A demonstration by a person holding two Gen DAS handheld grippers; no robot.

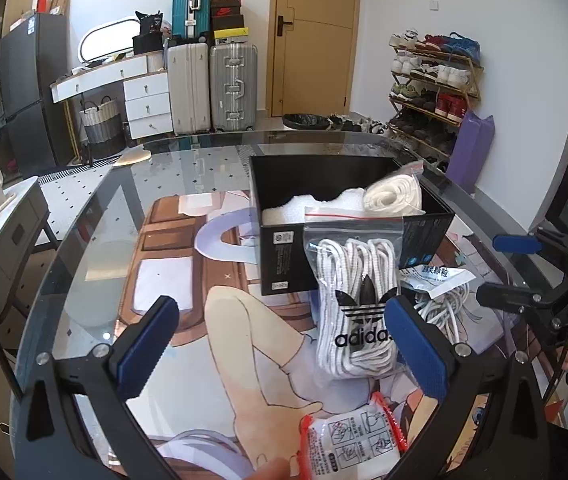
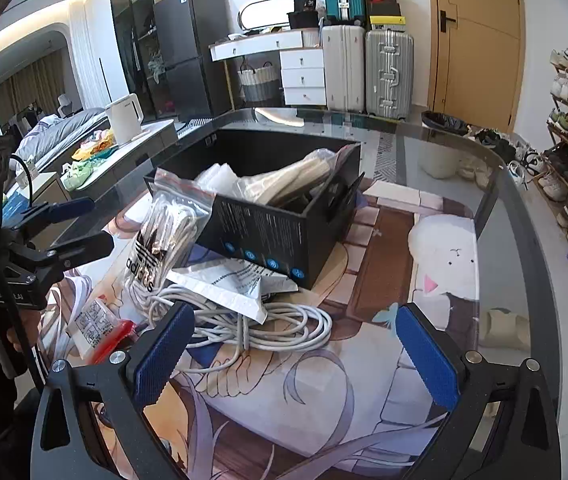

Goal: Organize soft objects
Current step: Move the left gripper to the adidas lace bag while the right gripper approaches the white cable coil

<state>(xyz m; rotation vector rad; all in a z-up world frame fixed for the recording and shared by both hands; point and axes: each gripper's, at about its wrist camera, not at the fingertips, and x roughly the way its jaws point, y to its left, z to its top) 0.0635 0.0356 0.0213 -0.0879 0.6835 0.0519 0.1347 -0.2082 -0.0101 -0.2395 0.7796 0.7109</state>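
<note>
On the glass table [image 1: 83,264], over a printed mat [image 1: 243,340], the left gripper [image 1: 279,344] hovers with fingers wide apart and empty. Between them lies a red-edged white packet [image 1: 348,444] with small unreadable print. Against the right finger pad leans a zip bag of white laces [image 1: 356,300] marked "adidas", propped on the black box [image 1: 284,256] holding white bundles. Further right, a white cable coil [image 2: 267,328] lies just ahead of the right gripper [image 2: 292,356], whose fingers are likewise spread and empty, its left finger over the coil's edge.
</note>
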